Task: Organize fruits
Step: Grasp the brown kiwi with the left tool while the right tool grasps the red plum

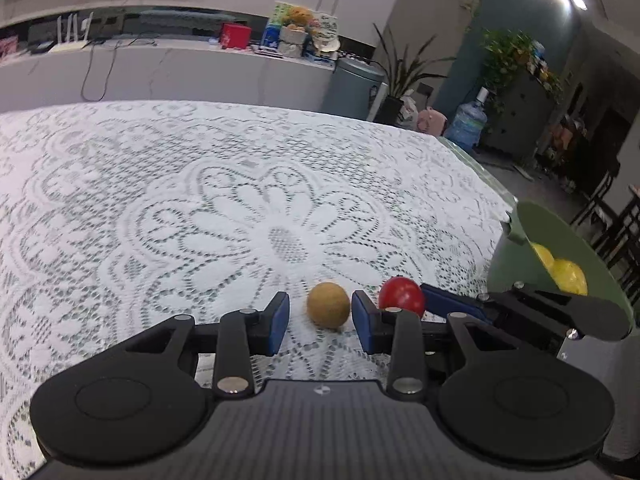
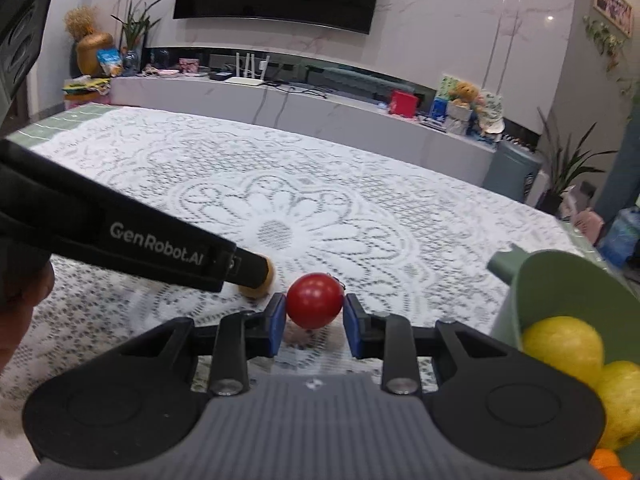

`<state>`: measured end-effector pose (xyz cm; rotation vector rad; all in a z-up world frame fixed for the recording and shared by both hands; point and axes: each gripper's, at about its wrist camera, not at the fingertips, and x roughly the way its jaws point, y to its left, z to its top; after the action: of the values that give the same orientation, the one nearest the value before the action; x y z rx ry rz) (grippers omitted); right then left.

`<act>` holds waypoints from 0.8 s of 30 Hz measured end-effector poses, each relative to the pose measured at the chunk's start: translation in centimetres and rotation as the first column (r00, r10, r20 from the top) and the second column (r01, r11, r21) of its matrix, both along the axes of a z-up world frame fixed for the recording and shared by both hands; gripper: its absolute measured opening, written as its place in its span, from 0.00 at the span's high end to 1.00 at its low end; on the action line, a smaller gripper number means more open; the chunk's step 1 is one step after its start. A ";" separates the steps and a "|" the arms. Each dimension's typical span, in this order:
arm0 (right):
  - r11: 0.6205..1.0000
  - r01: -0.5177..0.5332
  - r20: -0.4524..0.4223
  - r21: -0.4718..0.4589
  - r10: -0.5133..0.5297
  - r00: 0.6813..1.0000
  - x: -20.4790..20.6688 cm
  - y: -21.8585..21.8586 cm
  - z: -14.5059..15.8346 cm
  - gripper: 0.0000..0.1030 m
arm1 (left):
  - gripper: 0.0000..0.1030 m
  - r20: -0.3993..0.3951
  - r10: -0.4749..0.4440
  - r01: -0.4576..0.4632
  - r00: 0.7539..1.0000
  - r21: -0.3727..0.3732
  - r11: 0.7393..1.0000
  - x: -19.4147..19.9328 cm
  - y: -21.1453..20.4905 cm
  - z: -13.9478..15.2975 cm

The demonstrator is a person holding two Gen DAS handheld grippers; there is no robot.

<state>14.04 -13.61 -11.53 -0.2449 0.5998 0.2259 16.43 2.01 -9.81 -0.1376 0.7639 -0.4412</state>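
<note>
Right tongs (image 2: 314, 322) are clamped on the red fruit (image 2: 314, 300), blue pads (image 2: 277, 323) pressed to either side of it, and what a glossy little ball it is: round, smooth, deep red, with a thin dark stem poking off its upper right side. It sits low against the lace cloth (image 2: 320, 208) covering the worktop, and whether it is lifted clear of the lace I cannot tell. Over on the left wrist view, the left tongs (image 1: 320, 322) stand apart, straddling the tan fruit (image 1: 328, 305), a matte, dull yellow-brown sphere with a slightly rough skin. It rests on the lace between the two blue pads, close to the right-hand one, with a clear gap on the other side, so nothing is pinching it. The two fruits lie just beside each other, the red one (image 1: 401, 297) to the right of the tan one, and the right tongs' blue pad shows behind it. At the right edge of the worktop stands the green bowl (image 2: 560, 280), tall-walled with a small handle tab, and inside it sit yellow fruits (image 2: 562, 346), bright and smooth-skinned, piled against each other, with an orange fruit (image 2: 605, 460) peeking out below them at the frame's corner. From the left view the same bowl (image 1: 560, 236) shows its yellow fruits (image 1: 568, 274) tucked low inside.
</note>
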 end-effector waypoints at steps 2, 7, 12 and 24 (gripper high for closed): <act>1.000 -0.001 -0.001 -0.005 0.001 1.000 0.0 0.0 -0.2 0.73 | 0.60 0.000 -0.006 0.006 1.000 0.030 1.000 0.1 -0.6 -0.2; 1.000 -0.002 -0.012 -0.011 0.002 1.000 0.0 -0.2 -0.6 0.73 | 0.60 -0.010 0.004 -0.003 1.000 0.035 0.999 0.6 -1.1 -0.6; 1.000 -0.006 -0.007 -0.010 0.006 1.000 0.0 -0.3 -0.7 0.73 | 0.61 0.006 -0.016 0.015 1.000 0.054 0.998 0.6 -1.8 -0.6; 0.999 -0.046 0.015 -0.024 0.046 0.999 -0.9 0.1 -0.1 0.73 | 0.72 0.023 0.009 -0.010 1.000 0.056 0.998 -0.3 -1.3 -0.1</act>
<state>13.16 -13.55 -11.68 -0.2830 0.5818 0.2615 16.12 0.76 -9.96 -0.0837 0.7521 -0.4110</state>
